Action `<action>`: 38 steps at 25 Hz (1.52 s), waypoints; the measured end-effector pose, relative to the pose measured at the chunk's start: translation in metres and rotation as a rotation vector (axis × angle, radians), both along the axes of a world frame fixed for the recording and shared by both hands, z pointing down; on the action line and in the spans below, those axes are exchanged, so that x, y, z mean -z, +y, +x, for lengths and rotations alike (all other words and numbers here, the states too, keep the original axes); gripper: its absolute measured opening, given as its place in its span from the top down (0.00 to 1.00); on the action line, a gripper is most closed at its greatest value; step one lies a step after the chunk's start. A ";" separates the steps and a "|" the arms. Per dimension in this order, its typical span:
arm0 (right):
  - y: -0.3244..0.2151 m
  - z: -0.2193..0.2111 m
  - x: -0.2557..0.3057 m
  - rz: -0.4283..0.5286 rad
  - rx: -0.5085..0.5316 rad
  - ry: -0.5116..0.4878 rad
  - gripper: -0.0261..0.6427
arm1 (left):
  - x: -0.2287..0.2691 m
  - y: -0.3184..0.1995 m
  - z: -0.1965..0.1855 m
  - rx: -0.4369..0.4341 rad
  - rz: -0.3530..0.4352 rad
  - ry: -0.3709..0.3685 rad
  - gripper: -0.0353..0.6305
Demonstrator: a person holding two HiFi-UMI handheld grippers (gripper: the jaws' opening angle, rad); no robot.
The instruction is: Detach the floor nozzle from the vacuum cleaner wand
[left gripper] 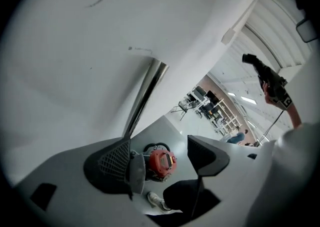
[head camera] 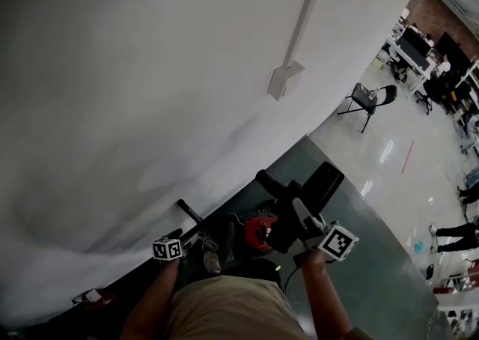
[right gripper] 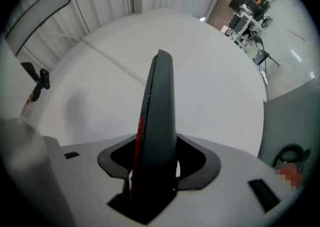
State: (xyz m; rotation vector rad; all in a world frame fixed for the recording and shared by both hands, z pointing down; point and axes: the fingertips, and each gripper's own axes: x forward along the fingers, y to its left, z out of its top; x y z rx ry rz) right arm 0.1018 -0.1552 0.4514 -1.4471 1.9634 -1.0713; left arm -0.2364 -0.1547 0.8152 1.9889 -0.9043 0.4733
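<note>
The right tongs (right gripper: 159,163) are clamped on the dark floor nozzle (right gripper: 160,96), which stands upright between their jaws, well apart from the metal wand (left gripper: 145,96). The left tongs (left gripper: 159,147) are wide open and hold nothing. The wand runs up from beside their left jaw, and the red vacuum body (left gripper: 162,165) shows between them.

A broad white wall (head camera: 135,69) fills most of the head view, with a thin white strip (head camera: 307,9) running down it to a small box (head camera: 284,80). At its foot lies a band of dull grey-green floor (head camera: 359,256), then paler glossy floor (head camera: 374,136) streaked with reflected light and marked by a short red line (head camera: 408,159). Farther off stand a black folding chair (head camera: 368,99), desks with dark monitors (head camera: 415,46) before a brick-coloured wall (head camera: 438,13), and people (head camera: 458,232) at the right edge.
</note>
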 end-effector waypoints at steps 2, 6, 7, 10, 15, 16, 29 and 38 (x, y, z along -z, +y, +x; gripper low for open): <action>0.009 0.026 -0.004 -0.012 -0.020 -0.033 0.62 | 0.005 0.017 0.001 0.039 0.008 0.010 0.42; 0.030 0.049 0.000 -0.001 0.057 -0.097 0.62 | 0.012 0.061 0.012 0.143 -0.008 0.029 0.42; 0.034 0.050 0.002 0.003 0.090 -0.103 0.62 | 0.015 0.073 0.021 0.163 -0.021 0.045 0.42; 0.047 0.049 0.015 0.048 0.200 -0.120 0.62 | 0.027 0.106 0.056 0.195 -0.029 0.073 0.42; 0.069 0.070 0.013 0.058 0.257 -0.080 0.62 | 0.059 0.142 0.097 0.236 0.051 0.065 0.42; 0.078 0.082 0.004 0.030 0.249 -0.039 0.62 | 0.067 0.151 0.104 0.251 0.070 0.068 0.42; 0.183 0.239 -0.074 -0.182 0.058 0.086 0.62 | 0.178 0.218 0.129 0.277 0.338 0.077 0.42; 0.195 0.148 -0.035 -0.079 0.188 0.104 0.62 | 0.256 0.216 0.075 0.269 0.529 0.076 0.42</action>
